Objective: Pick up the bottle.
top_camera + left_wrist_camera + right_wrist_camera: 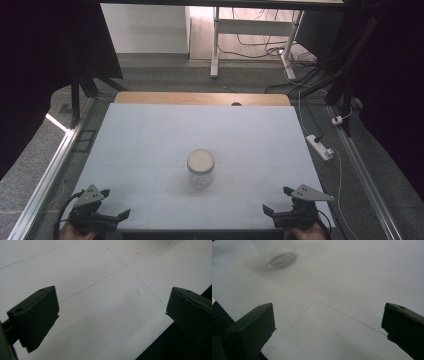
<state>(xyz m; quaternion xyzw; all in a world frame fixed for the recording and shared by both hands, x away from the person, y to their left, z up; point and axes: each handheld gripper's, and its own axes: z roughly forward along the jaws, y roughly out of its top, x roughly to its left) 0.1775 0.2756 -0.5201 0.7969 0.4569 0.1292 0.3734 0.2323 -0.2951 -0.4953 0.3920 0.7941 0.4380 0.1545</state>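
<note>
A clear glass jar (201, 168) with a pale beige lid stands upright in the middle of the white table top (150, 140). My left gripper (115, 202) rests at the near left corner, wide open, with bare table between its jaws (112, 310). At the near right corner my right gripper (277, 200) is also wide open and holds nothing (328, 322). The right gripper view has the jar's glass base (279, 253) far off at the upper left. Both grippers are well short of the jar.
A wooden strip (200, 98) with a small hole runs along the table's far edge. A metal rail (50, 165) borders the left side. On the floor to the right lie a white power strip (320, 146) and cables. A white desk frame (250, 30) stands behind.
</note>
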